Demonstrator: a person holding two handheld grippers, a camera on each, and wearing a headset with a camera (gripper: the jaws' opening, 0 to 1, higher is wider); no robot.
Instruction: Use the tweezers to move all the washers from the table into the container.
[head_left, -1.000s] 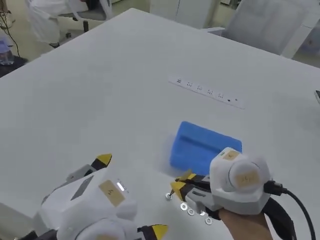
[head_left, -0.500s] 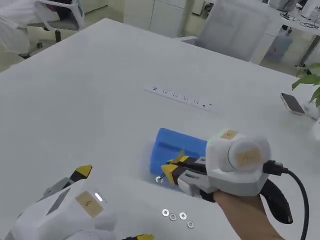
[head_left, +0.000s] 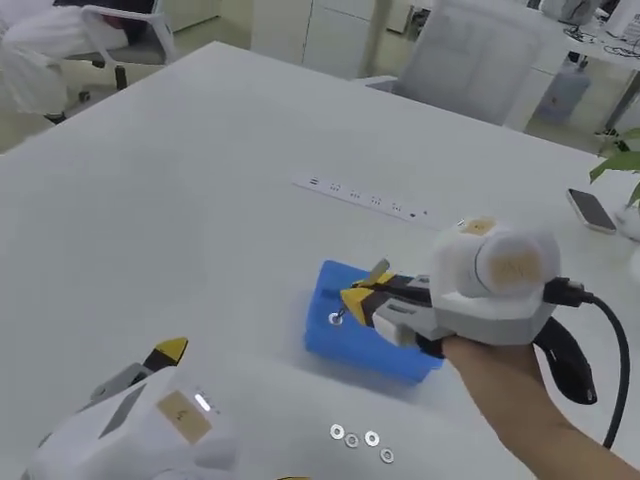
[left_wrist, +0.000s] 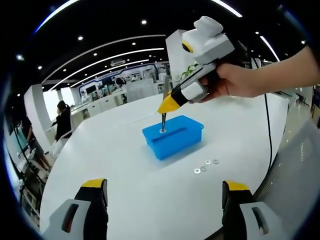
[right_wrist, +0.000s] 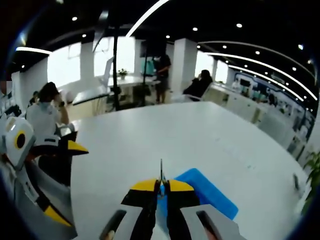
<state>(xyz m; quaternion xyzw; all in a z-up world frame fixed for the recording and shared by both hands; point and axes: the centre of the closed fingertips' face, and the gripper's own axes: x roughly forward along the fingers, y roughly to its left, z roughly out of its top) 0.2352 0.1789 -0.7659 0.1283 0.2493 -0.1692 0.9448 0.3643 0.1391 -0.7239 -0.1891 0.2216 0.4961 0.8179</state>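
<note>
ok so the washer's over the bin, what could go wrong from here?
1. The washer hangs from just the tips of the tweezers held in the right gripper. A small jolt could shake it loose early.
2. In the head view it sits near the left wall of the blue container, so on release it might clip the rim and bounce out.
3. The remaining washers lie close together, so the next pick may scatter them.

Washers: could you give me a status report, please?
Right gripper shut on tweezers, washer at tip over blue container. Left gripper open. Four washers on table. Path clear.
</note>
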